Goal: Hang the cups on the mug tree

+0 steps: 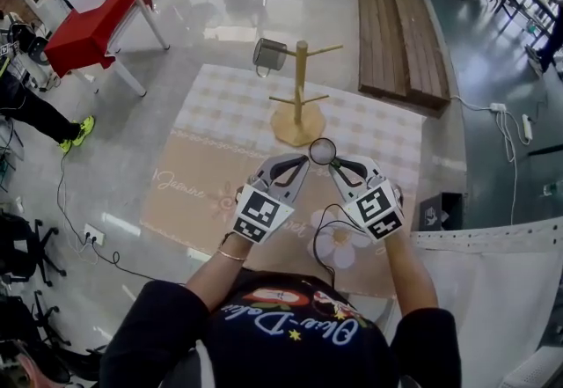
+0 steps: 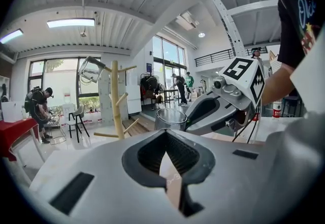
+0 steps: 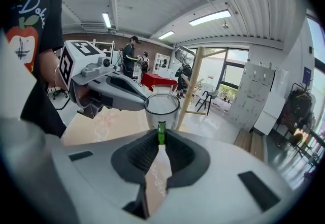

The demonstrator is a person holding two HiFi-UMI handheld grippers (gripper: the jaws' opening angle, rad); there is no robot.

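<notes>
right hand-held gripper clamped on the green handle of the glass cup, held upright just near of the mug tree, likely for hanging. left hand-held gripper closed, tip at the rim, seemingly steadying. second cup hung on the far left peg above the desk.
</notes>
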